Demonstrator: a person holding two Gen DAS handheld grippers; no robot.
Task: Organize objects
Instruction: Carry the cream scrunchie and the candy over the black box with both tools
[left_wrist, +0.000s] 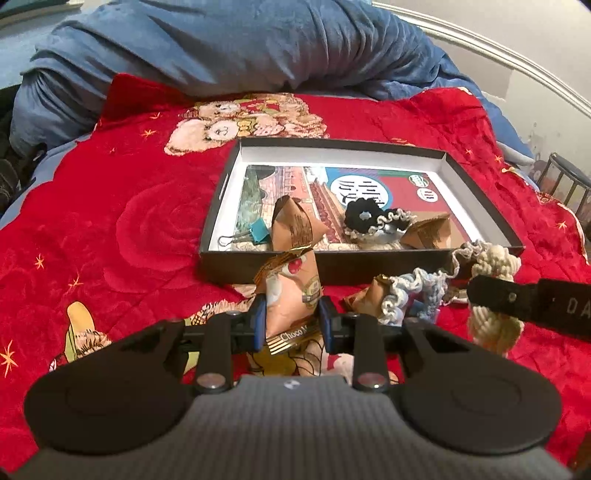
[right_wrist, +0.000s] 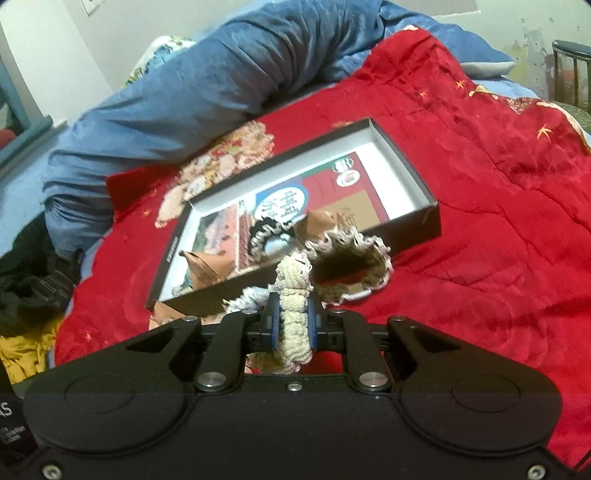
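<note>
Loading the shallow black cardboard box: a tan foil snack packet is clamped by the left gripper, a cream crocheted scrunchie by the right gripper, both near the box's near wall.

left gripper: black linkage arms, blue pads, silver pivot screws, ribbed grey housing | right gripper: was matte black, blue pads, round embossed side plates, white lettering

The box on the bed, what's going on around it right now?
A person with two handheld grippers is tidying items into the black box on the red quilt. The left gripper grips a snack packet; the right gripper is shut on a cream crocheted scrunchie. Both are just short of the box.
</note>
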